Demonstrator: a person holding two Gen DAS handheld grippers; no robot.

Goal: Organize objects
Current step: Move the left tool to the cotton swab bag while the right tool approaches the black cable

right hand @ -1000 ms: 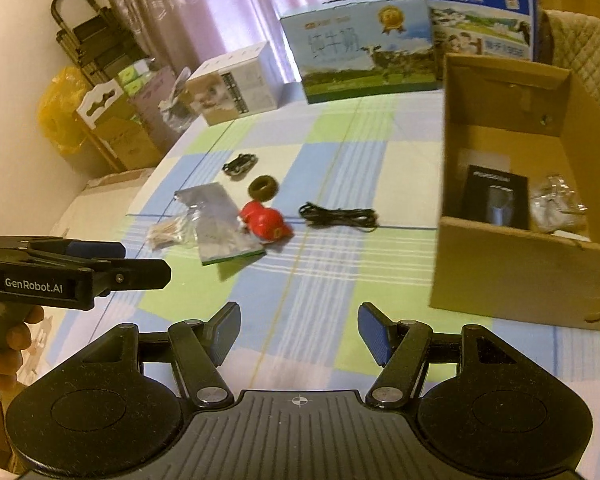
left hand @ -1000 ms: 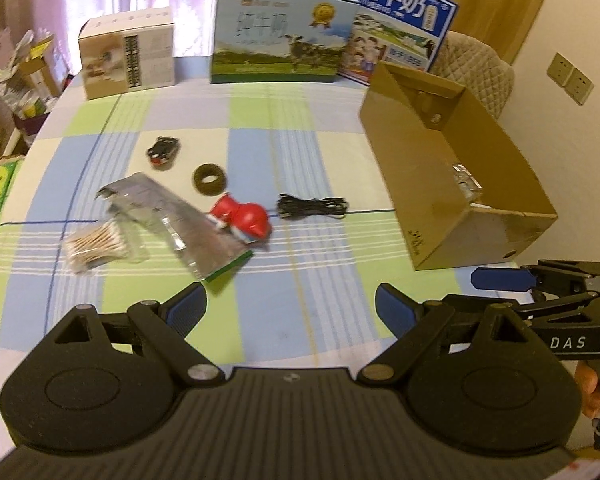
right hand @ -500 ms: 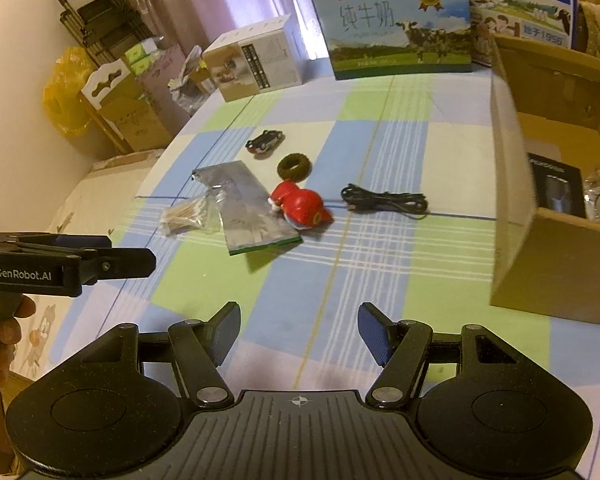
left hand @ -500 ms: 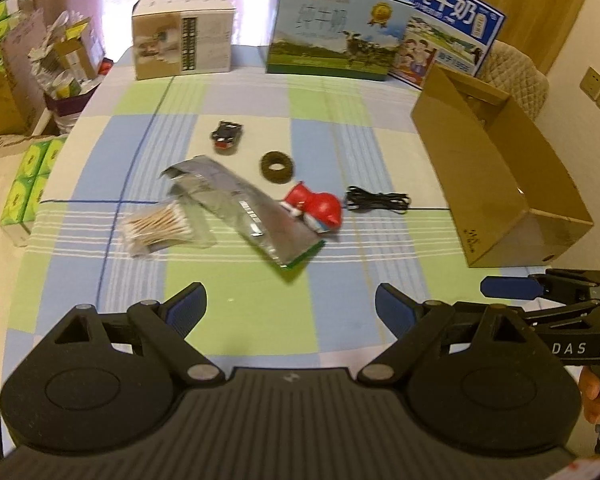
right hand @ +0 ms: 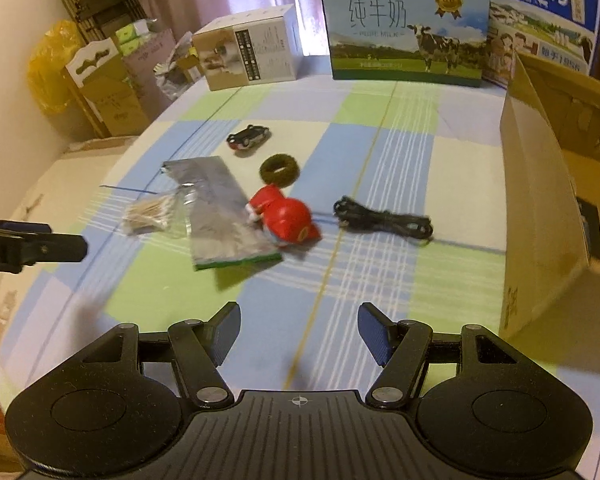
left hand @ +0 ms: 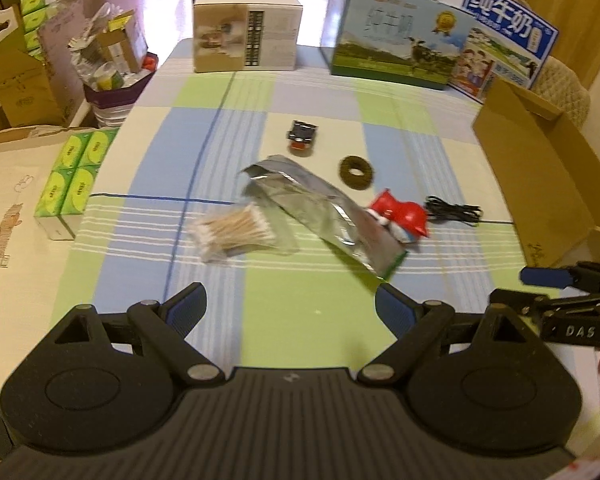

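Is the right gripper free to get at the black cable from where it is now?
Probably yes. The right gripper is open and empty, and the black cable lies alone on bare tablecloth ahead of it, clear of the cardboard box.

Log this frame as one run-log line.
left tool open, empty | right tool open, empty | red toy figure, black cable on table | brown cardboard box right

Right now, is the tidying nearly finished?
Not nearly. The cardboard box holds a few things already. Both hand-held grippers, left and right, are open and empty. The toy car, ring, red toy, cable, pouch and swabs remain out.
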